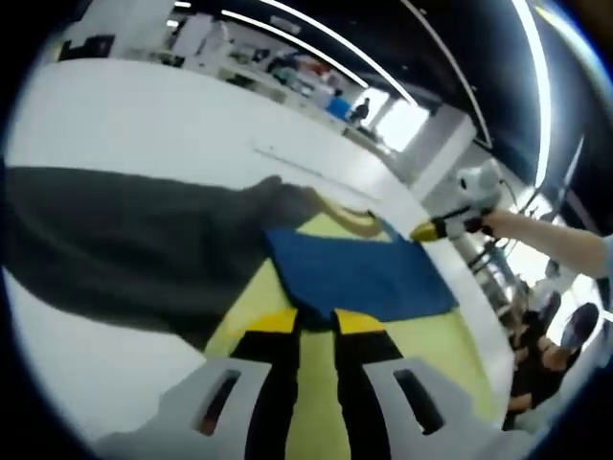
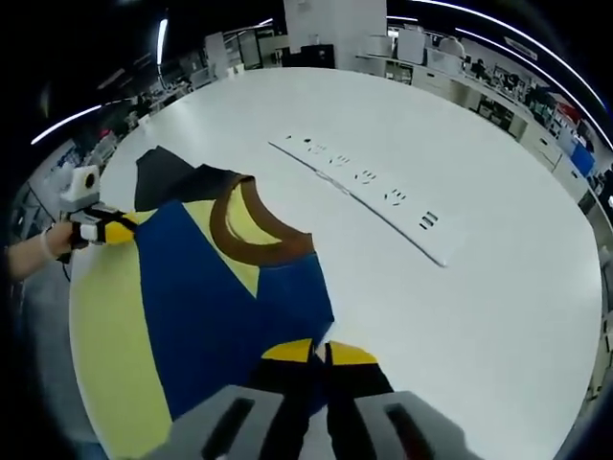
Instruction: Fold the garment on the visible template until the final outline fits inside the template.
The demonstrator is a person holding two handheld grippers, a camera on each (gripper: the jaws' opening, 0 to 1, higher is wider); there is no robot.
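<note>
A blue garment [image 2: 211, 297] with a brown collar [image 2: 263, 247] and a dark grey part [image 2: 163, 172] lies over the yellow template [image 2: 105, 335] on the white table. In the left gripper view the blue cloth [image 1: 369, 276] spreads ahead and the dark grey cloth [image 1: 134, 249] stretches to the left. My left gripper [image 1: 318, 324] is shut on the blue cloth's near edge, and it also appears at the garment's far side [image 2: 107, 230]. My right gripper [image 2: 319, 355] is shut on the blue hem, and it appears at the cloth's far corner [image 1: 436, 228].
A long white strip [image 2: 374, 187] with dark marks lies on the round white table [image 2: 498, 287] beyond the collar. A person's hand [image 2: 53, 240] holds the left gripper. Desks and seated people [image 1: 546, 335] stand past the table's edge.
</note>
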